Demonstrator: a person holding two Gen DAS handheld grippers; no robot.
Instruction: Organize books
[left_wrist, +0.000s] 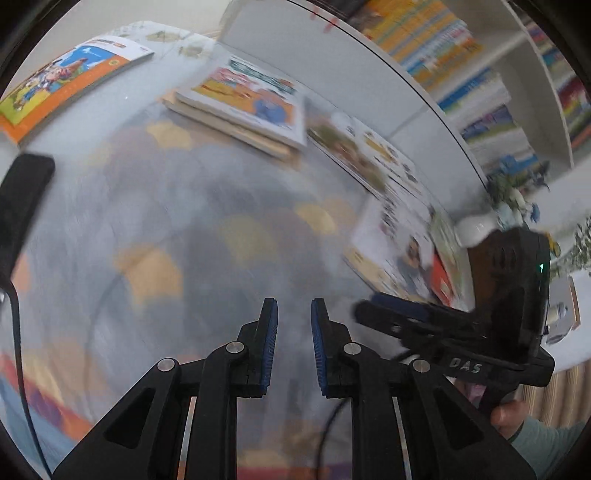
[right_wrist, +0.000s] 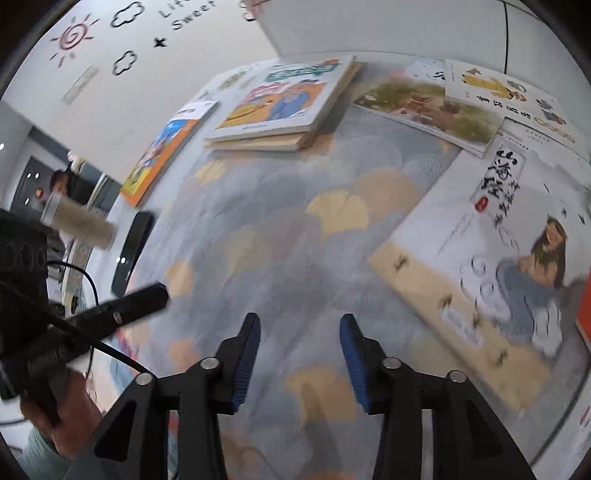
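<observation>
i see the right gripper (right_wrist: 300, 354), part open and empty, nearest the white book (right_wrist: 480, 266) at two o'clock, spine running ten-to-four.

- The left gripper (left_wrist: 293, 312) points down and forward; its two blue pads stand a narrow gap apart, with nothing between them.
- The right gripper (right_wrist: 300, 326) also tilts down, jaws parted wider, empty.
- One hand (right_wrist: 70, 402) grips the left gripper's handle; a grey-green sleeve shows below it.
</observation>
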